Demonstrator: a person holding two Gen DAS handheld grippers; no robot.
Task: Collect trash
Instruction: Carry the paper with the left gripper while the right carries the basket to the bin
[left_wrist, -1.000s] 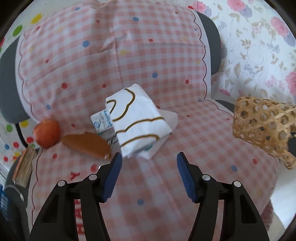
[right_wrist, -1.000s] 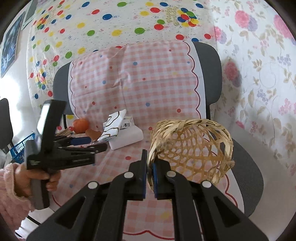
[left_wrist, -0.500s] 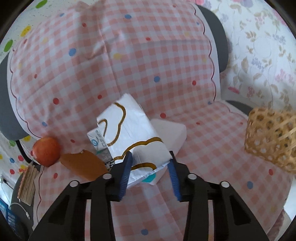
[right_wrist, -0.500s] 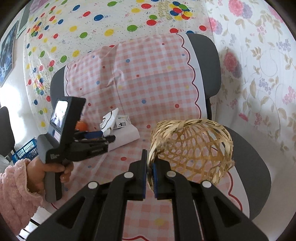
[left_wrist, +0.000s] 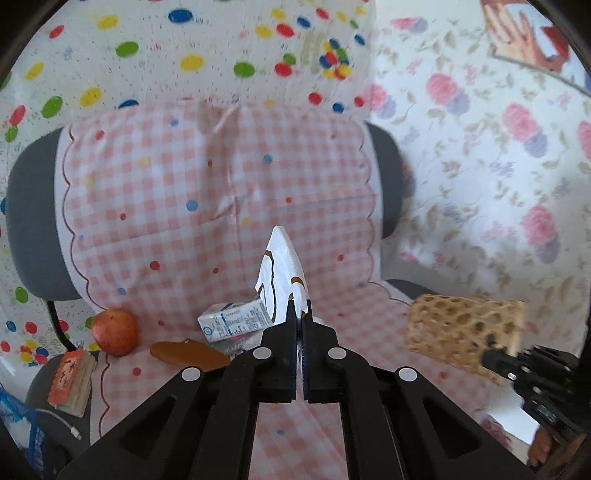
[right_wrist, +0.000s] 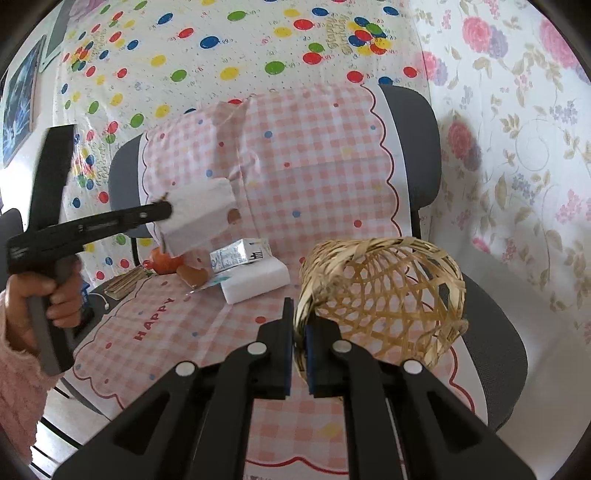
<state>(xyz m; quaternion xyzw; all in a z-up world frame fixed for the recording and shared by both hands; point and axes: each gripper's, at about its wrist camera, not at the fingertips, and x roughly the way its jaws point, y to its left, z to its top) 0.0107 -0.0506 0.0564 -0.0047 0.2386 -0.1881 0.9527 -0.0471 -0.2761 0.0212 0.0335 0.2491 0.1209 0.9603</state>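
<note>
Two grips look thin: the left gripper (left_wrist: 299, 325) pinches only a corner of the wrapper (left_wrist: 282, 273) held in the air above the seat, so it may slip before reaching the basket (right_wrist: 380, 295), whose rim the right gripper (right_wrist: 300, 332) clamps on the right.

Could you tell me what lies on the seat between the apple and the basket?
In the right wrist view, a brown piece, a carton and a white block lie between the apple and the basket.

Seat, left wrist view: apple (left_wrist: 115, 331) at lower left, carton (left_wrist: 233, 320) right of it, basket (left_wrist: 463, 338) at right edge.
</note>
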